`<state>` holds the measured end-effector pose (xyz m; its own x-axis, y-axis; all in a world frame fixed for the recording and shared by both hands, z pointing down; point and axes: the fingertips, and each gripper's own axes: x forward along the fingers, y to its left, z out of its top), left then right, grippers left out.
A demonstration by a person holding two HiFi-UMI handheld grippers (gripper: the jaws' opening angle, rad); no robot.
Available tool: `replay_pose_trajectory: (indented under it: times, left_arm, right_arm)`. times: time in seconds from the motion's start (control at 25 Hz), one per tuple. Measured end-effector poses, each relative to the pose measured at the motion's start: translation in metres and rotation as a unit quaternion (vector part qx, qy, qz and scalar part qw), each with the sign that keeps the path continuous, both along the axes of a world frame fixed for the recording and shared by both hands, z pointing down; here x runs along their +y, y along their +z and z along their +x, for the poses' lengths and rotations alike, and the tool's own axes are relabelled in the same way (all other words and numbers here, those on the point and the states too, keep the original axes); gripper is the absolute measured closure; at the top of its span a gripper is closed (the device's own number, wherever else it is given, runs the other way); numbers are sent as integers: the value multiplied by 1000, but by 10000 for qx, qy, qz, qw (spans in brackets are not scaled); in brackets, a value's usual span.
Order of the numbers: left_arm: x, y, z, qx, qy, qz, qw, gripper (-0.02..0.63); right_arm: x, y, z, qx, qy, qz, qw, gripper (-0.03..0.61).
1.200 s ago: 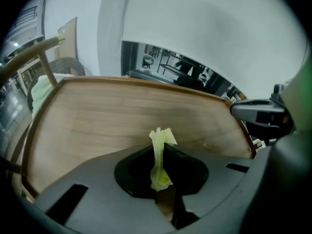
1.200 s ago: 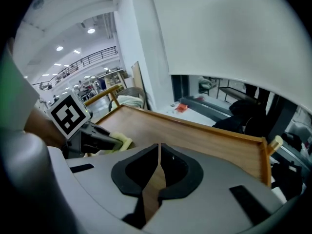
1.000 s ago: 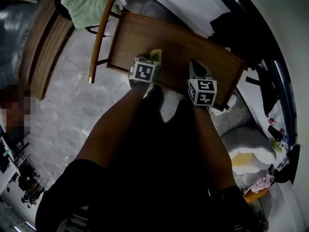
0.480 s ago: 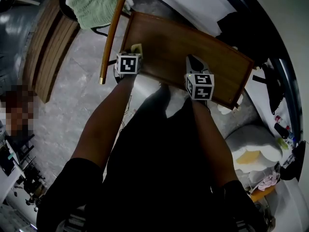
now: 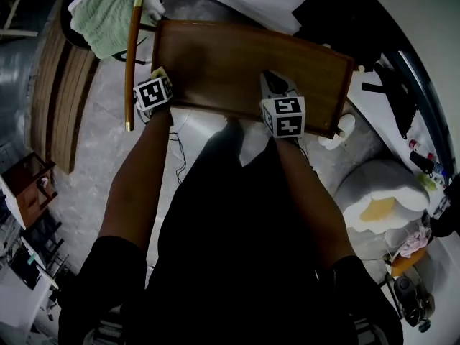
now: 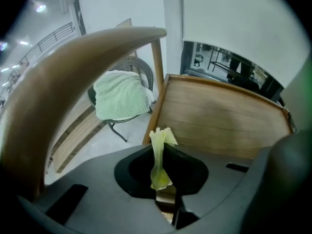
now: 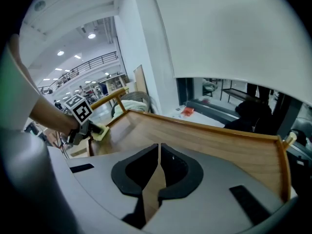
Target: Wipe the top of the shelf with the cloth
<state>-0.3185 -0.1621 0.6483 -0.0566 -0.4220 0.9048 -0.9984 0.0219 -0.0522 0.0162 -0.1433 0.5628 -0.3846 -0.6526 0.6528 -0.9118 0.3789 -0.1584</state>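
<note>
The wooden shelf top (image 5: 237, 56) is seen as a bare brown board edged by a raised rim, and it is carried by a grey stone floor (image 5: 93, 146). Only a yellow cloth (image 5: 159, 72) is found at its left front corner, apparently touching the rim.

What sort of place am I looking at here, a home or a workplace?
Probably a big workshop or studio hall, not a home: rows of ceiling lights, a railed upper walkway, and a wooden shelf beside a towel-draped chair.
</note>
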Motion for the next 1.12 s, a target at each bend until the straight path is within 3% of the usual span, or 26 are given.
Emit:
replay_pose_trajectory:
  times: [0.16,0.24,0.32,0.44,0.56,0.72,0.88,1.12]
  left_arm:
    - [6,-16,33,93,239,48,9997,578]
    - [13,-20,83,344,522,79,9980,578]
    - [23,-21,158,722,1002,100,9923,578]
    - [51,-25,283,1379,1676,2,9762,578]
    - [95,-31,395,2151,2054,-223,9545,578]
    - [145,-39,497,2639,2590,-443,9281,578]
    - [164,-39,545,2782,2888,-503,9147,578]
    - [159,-29,549,2511,3139,-500,9143,578]
  right_arm:
    - [19,-13,68,70,328,60,9994,548]
    - [32,-17,112,114,489,69,9987,548]
    - [46,-18,157,140,664,43,9977,548]
    - [64,-21,214,168,917,-6,9956,548]
    - [78,-24,257,206,1035,3,9944,548]
    - [99,-20,294,215,1095,-82,9937,548]
    - [116,-15,314,211,1058,-149,9940,548]
    - [125,-10,310,159,964,-181,9950,548]
